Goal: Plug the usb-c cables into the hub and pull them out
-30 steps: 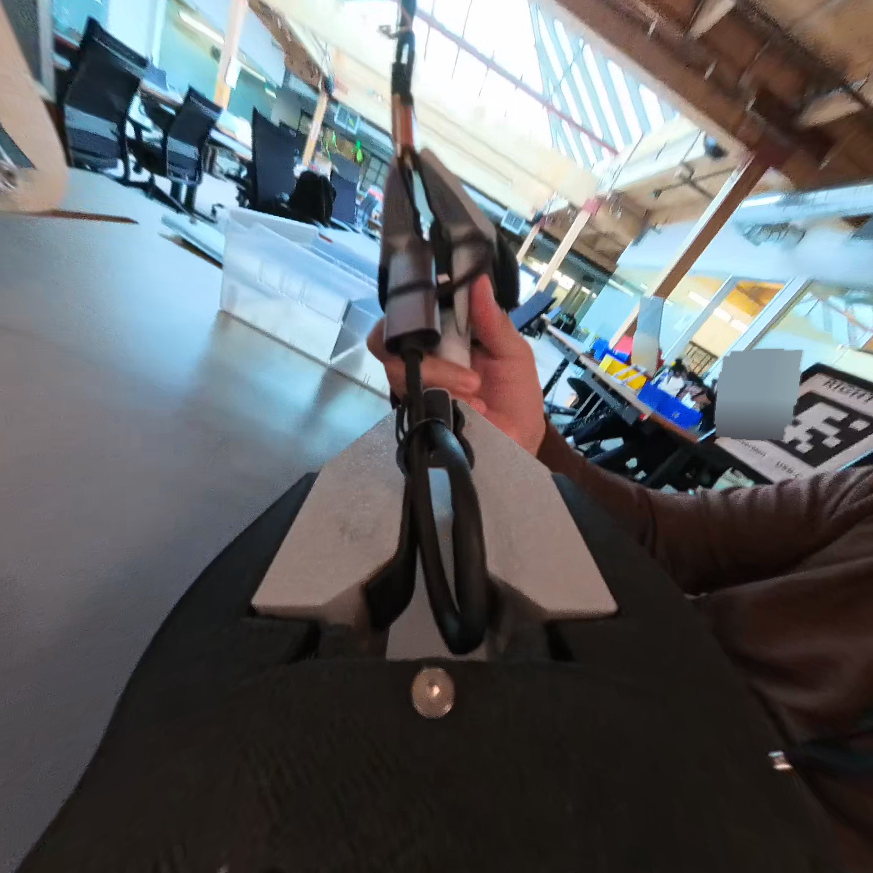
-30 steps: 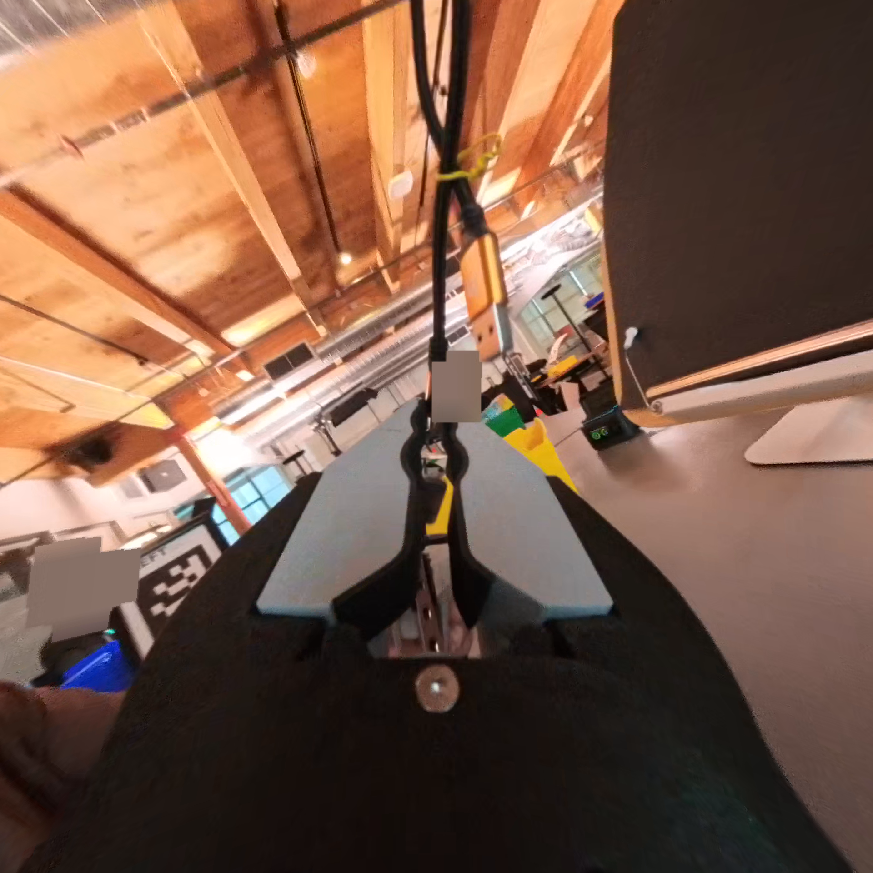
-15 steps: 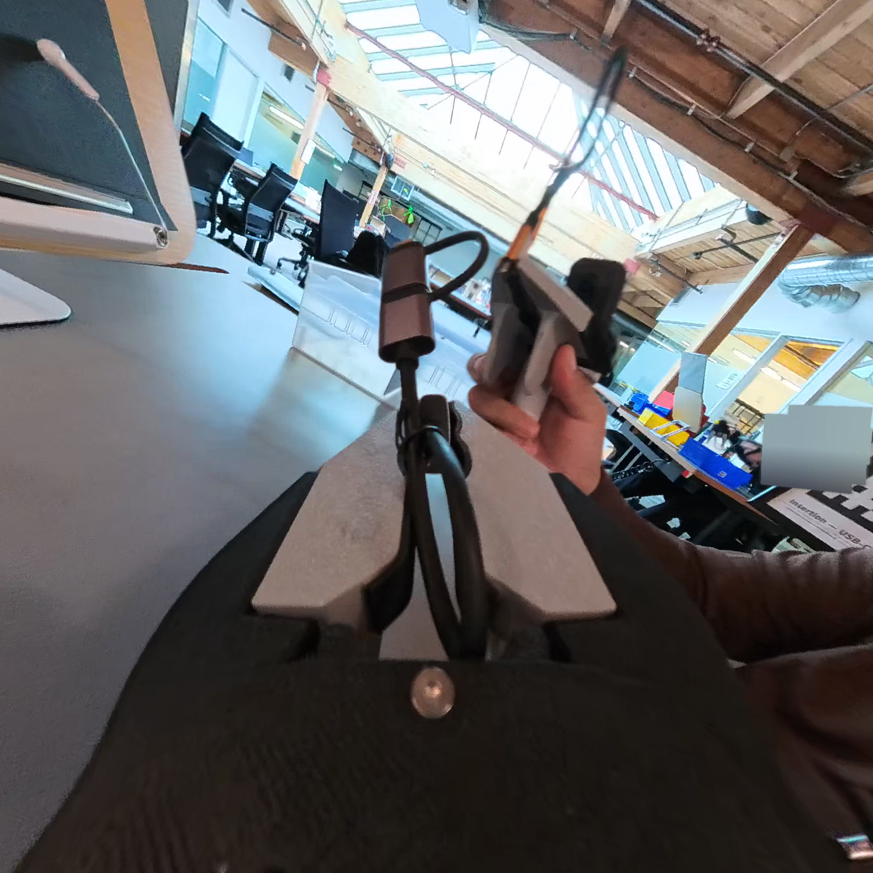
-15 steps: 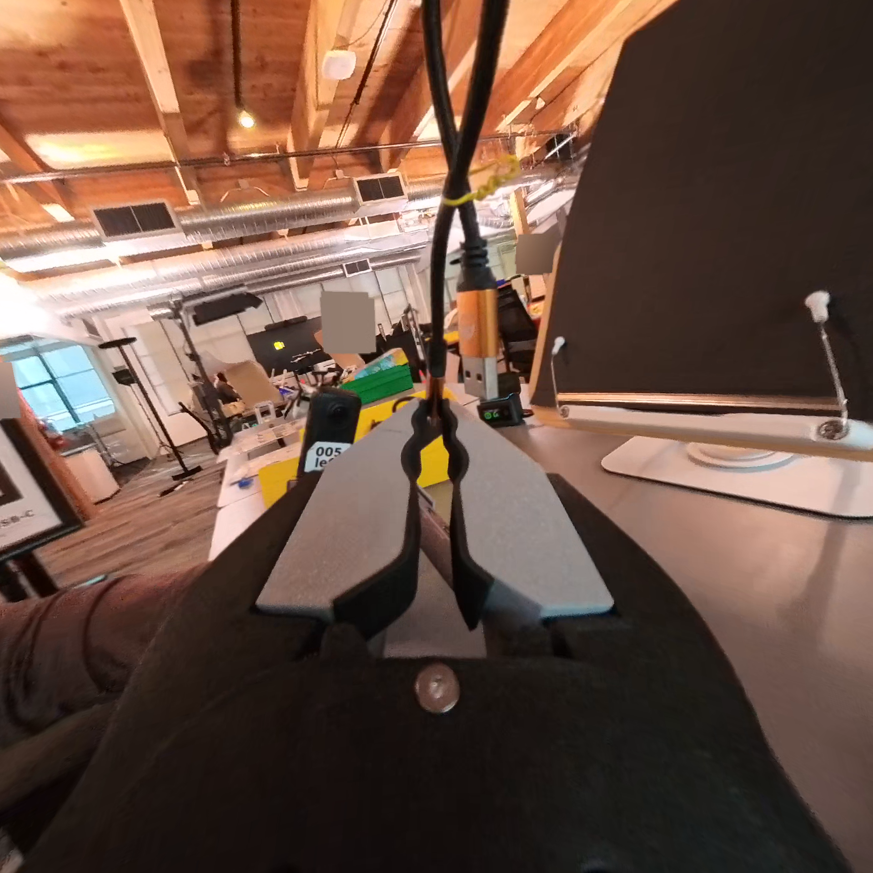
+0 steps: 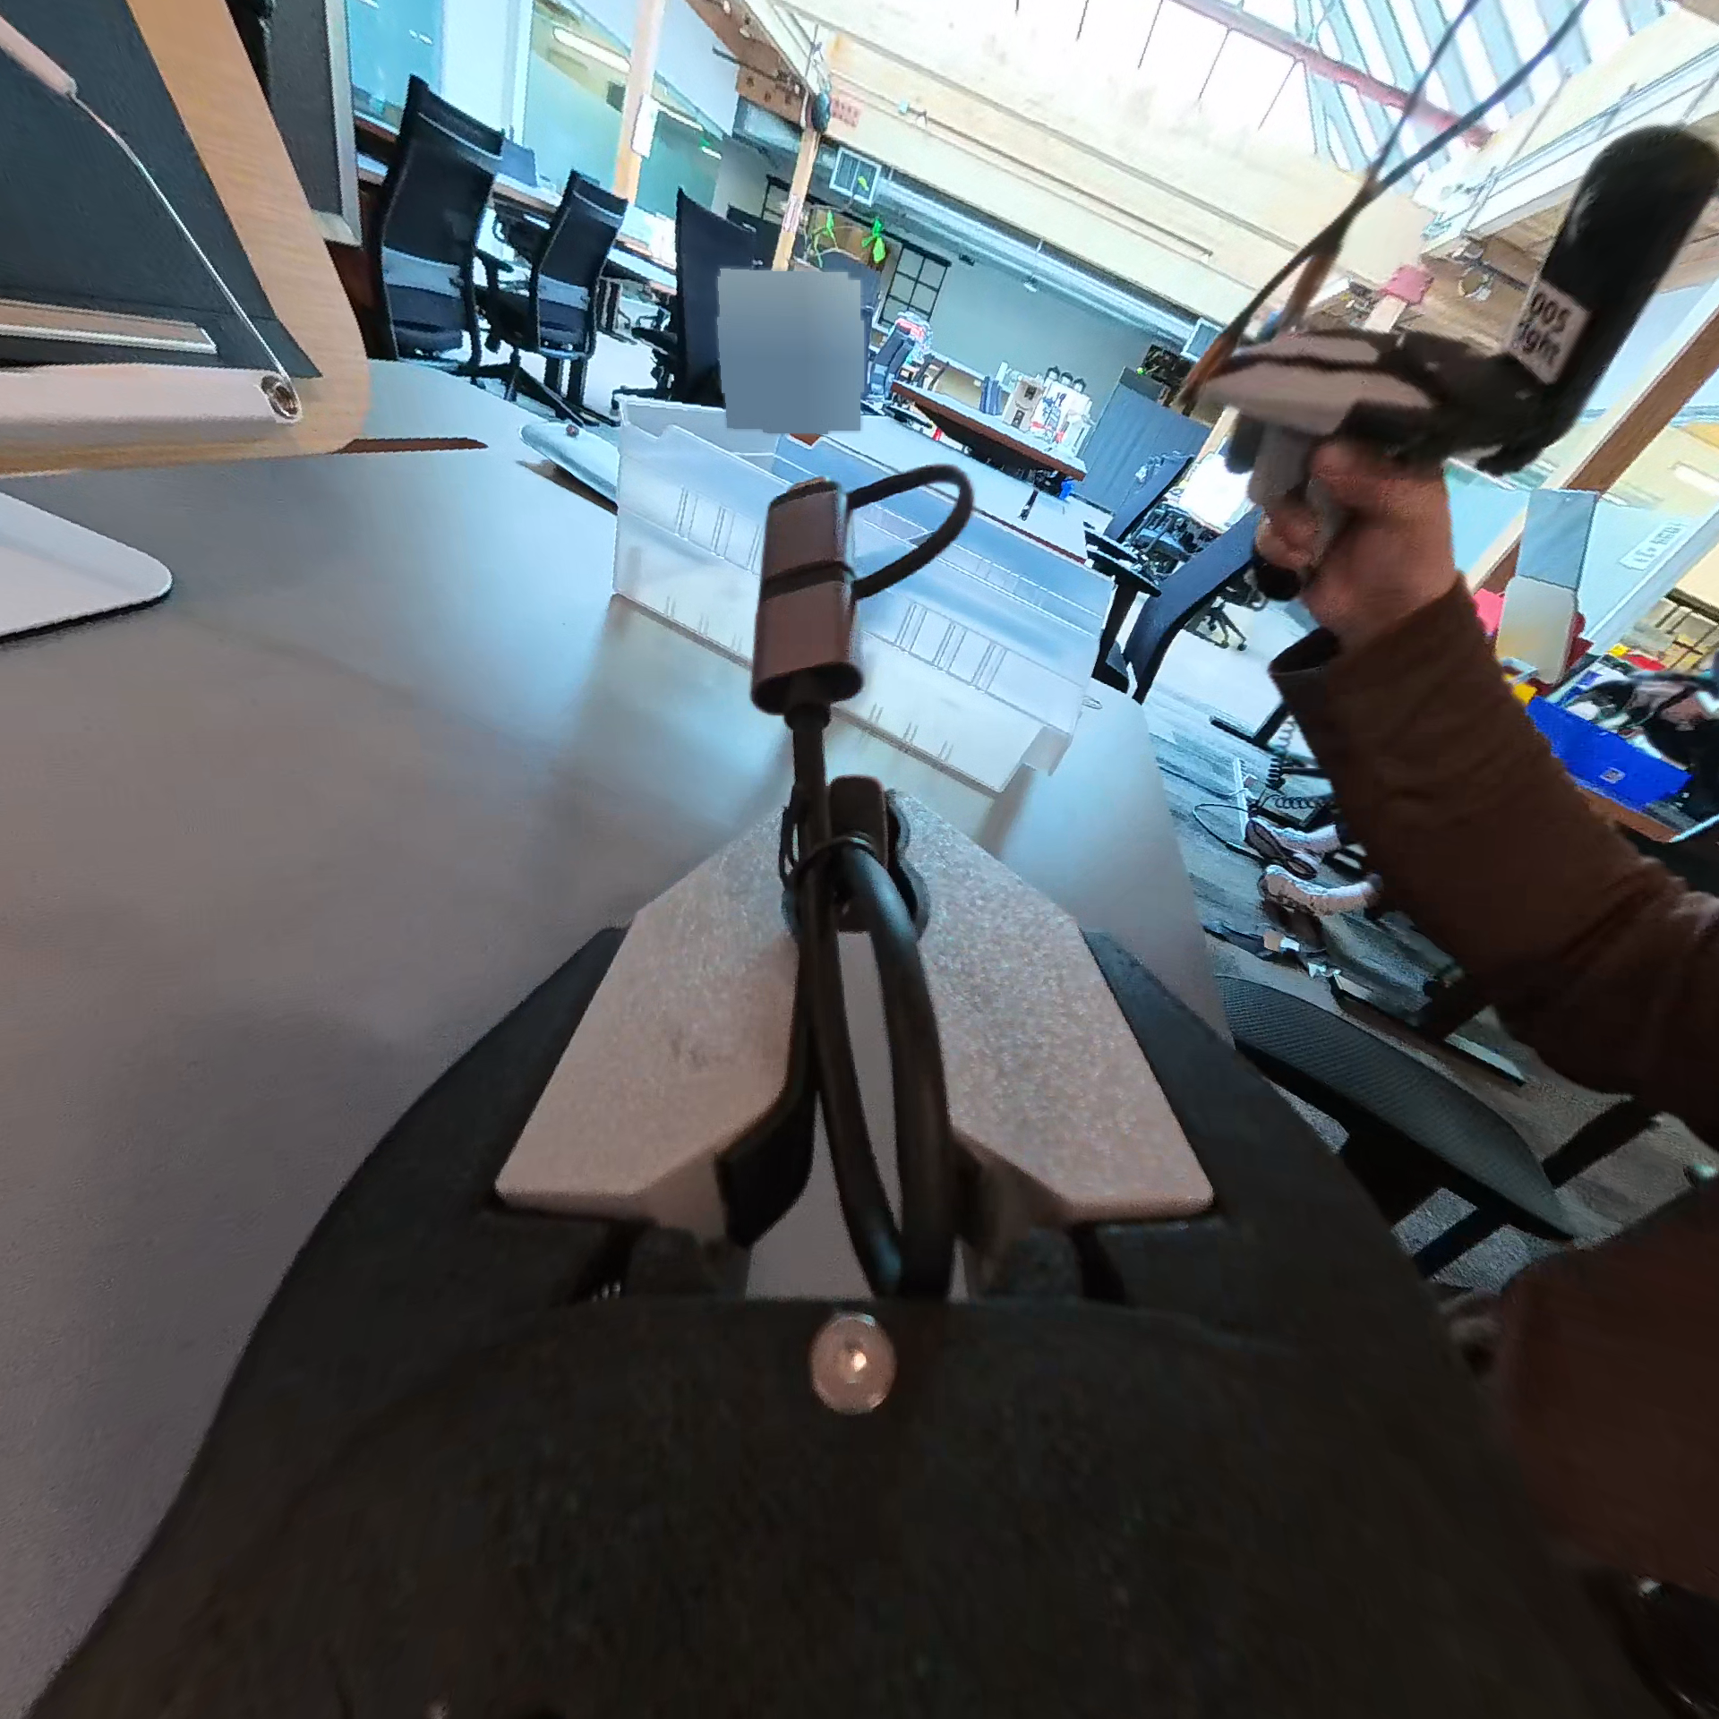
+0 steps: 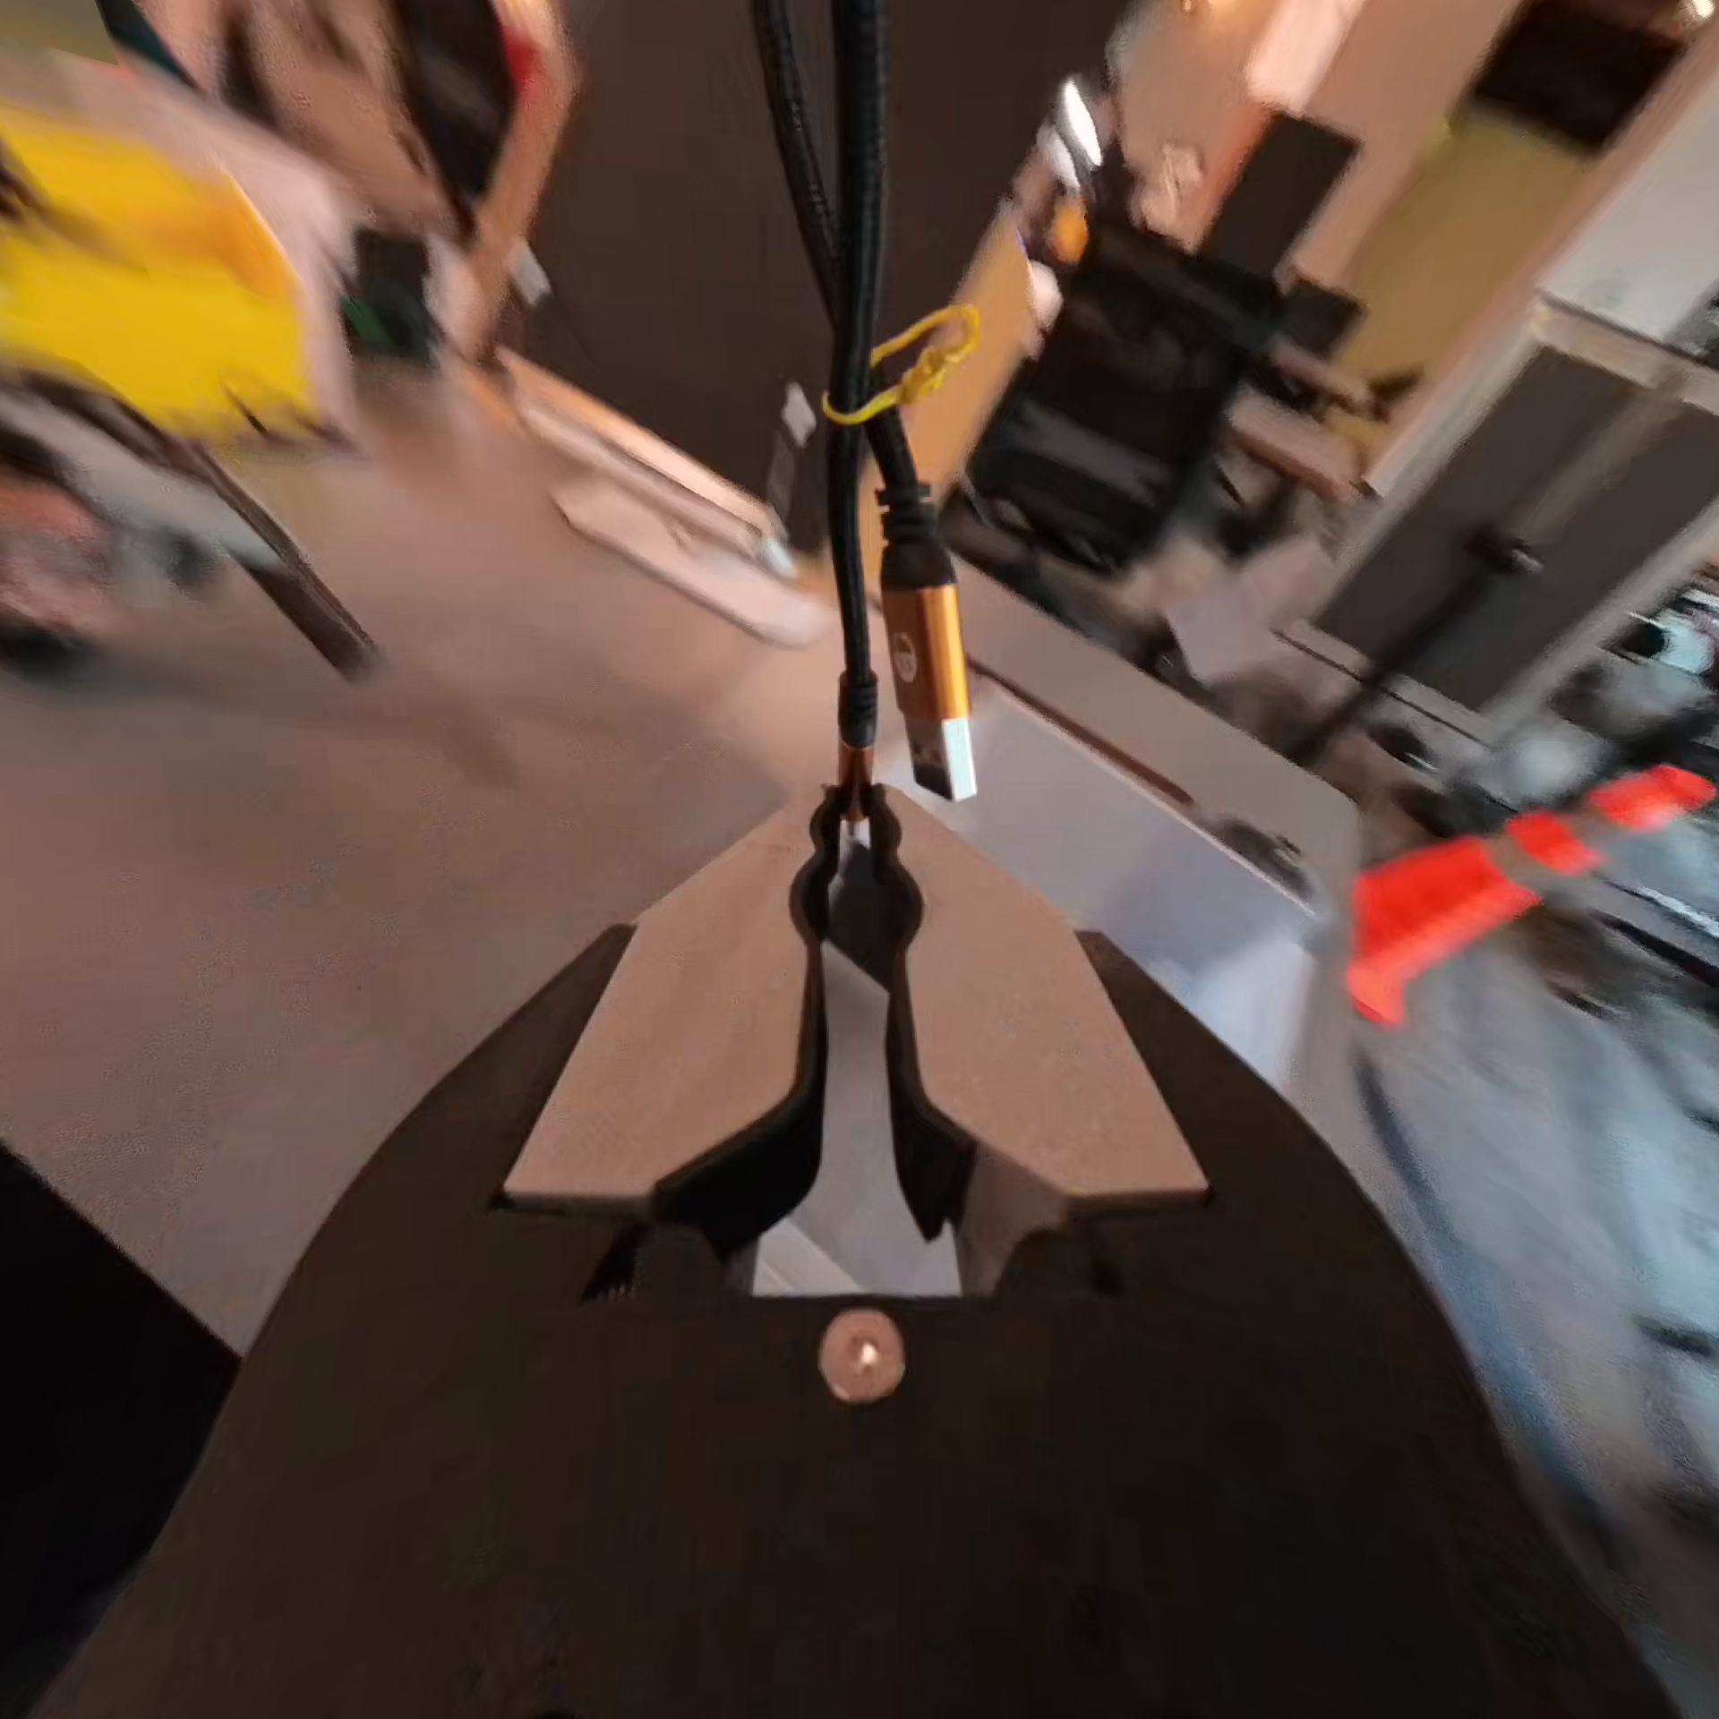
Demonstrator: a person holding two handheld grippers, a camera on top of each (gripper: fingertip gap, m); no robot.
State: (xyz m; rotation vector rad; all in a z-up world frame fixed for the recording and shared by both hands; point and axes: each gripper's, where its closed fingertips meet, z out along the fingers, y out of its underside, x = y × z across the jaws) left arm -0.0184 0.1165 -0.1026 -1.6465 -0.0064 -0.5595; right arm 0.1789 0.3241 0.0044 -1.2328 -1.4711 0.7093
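My left gripper (image 5: 842,837) is shut on the black cable (image 5: 893,1023) of the grey hub (image 5: 805,595). The hub stands upright just above the fingertips, over the grey table (image 5: 326,791), and its short lead loops back over its top. My right gripper (image 6: 856,805) is shut on the small orange-collared plug of a black braided cable (image 6: 851,558). The cable's orange USB-A plug (image 6: 930,688) dangles beside it, and a yellow twist tie (image 6: 907,372) binds the strands. In the left wrist view the right gripper (image 5: 1209,372) is held by a hand up and to the right of the hub, well apart from it.
A clear plastic bin (image 5: 977,651) stands on the table behind the hub. A monitor (image 5: 139,233) on a white stand (image 5: 56,577) is at the left. Office chairs (image 5: 437,233) and other desks lie beyond. The right wrist view is motion-blurred. The grippers' ends are close to 30 centimeters from one another.
The right gripper with its cable has moved up and to the right, away from the hub. The right wrist view has swung and is now blurred. The left gripper still holds the hub's cable.
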